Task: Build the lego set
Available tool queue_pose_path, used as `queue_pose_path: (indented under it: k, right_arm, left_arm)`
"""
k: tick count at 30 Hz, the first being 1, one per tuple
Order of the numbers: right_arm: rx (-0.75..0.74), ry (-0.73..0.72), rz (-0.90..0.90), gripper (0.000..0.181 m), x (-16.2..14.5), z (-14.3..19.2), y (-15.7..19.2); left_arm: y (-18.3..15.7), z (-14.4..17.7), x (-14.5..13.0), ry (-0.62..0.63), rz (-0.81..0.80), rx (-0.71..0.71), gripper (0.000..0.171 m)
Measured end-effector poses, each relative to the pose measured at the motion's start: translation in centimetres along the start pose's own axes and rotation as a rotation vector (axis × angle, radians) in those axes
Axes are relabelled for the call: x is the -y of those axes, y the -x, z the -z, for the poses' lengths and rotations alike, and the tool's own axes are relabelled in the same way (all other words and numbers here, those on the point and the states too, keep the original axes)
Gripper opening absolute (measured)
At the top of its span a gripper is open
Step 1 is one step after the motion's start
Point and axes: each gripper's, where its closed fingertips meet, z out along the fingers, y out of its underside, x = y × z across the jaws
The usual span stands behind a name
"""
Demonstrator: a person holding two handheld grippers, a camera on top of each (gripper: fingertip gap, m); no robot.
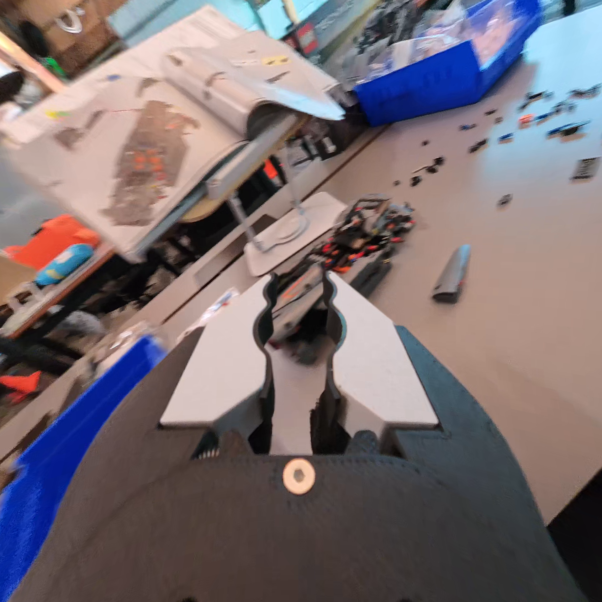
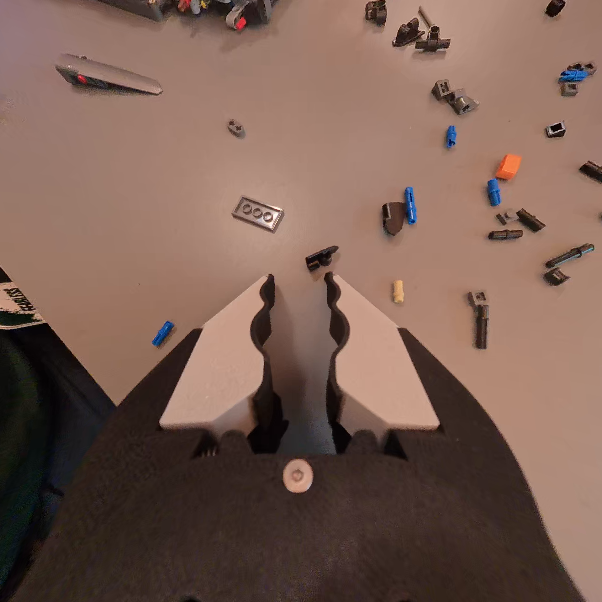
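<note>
The right gripper (image 2: 299,277) hovered with its fingers apart and empty. A small black piece (image 2: 321,257) lay on the surface (image 2: 195,163) just beyond the tips, slightly to the right, its long axis across them. The left gripper (image 1: 299,280) gripped a grey panel (image 1: 298,303) of the model (image 1: 368,231).

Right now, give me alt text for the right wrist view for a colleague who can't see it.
The open right gripper hovers over a grey table, its tips just short of a small black clip-shaped piece. A dark grey flat plate with three studs lies ahead to the left. Small blue, black, orange and tan pieces scatter to the right.
</note>
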Motion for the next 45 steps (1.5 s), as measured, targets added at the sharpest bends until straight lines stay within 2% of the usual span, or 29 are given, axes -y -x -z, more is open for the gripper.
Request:
queue_pose_path:
  k: [4, 8, 12, 14, 16, 19, 24, 28, 32, 38, 41, 43, 45]
  right_arm:
    - [0.006, 0.001, 0.006, 0.027, 0.5, -0.6, -0.4]
    - [0.037, 0.002, 0.002, 0.025, 0.9, -0.9, -0.6]
    - [0.062, 0.003, -0.006, 0.026, 1.0, -1.0, -0.6]
    - [0.052, 0.003, 0.003, 0.025, 1.0, -1.1, -0.6]
    - [0.044, 0.004, 0.005, 0.022, 1.0, -1.1, -0.7]
    - [0.049, 0.004, -0.004, 0.021, 1.1, -1.2, -0.7]
    - [0.032, 0.005, 0.007, 0.020, 1.0, -1.2, -0.8]
    - [0.014, 0.006, 0.030, 0.020, 1.0, -1.2, -0.8]
    - [0.039, 0.004, 0.008, 0.021, 1.0, -1.2, -0.7]
    - [0.035, 0.005, 0.019, 0.022, 1.0, -1.2, -0.7]
    - [0.033, 0.005, 0.021, 0.022, 1.0, -1.2, -0.7]
    - [0.033, 0.004, 0.021, 0.022, 1.0, -1.2, -0.7]
    - [0.032, 0.005, 0.020, 0.021, 1.0, -1.2, -0.7]
  left_arm:
    - [7.1, 5.6, -2.3, 0.087, 0.029, 0.150, 0.028]
    - [13.1, 10.5, -7.4, 0.236, 0.114, 0.252, 0.027]
    - [15.5, 13.3, -11.7, 0.336, 0.227, 0.224, 0.022]
    - [16.0, 13.4, -12.5, 0.349, 0.262, 0.189, 0.022]
    - [16.0, 11.9, -13.0, 0.363, 0.302, 0.131, 0.021]
    - [15.7, 7.7, -15.7, 0.469, 0.362, 0.029, 0.021]
    - [16.2, 1.4, -20.6, 0.650, 0.269, -0.076, 0.024]
    - [16.4, -1.6, -22.2, 0.686, 0.284, -0.152, 0.026]
    - [16.9, -2.5, -24.8, 0.822, 0.282, -0.169, 0.026]
    - [16.6, -3.3, -26.8, 0.903, 0.308, -0.220, 0.023]
    - [16.1, -3.7, -27.0, 0.889, 0.388, -0.263, 0.012]
    - [16.4, -3.8, -27.3, 0.890, 0.374, -0.246, 0.003]
    - [16.5, -3.8, -27.3, 0.884, 0.389, -0.244, 0.003]
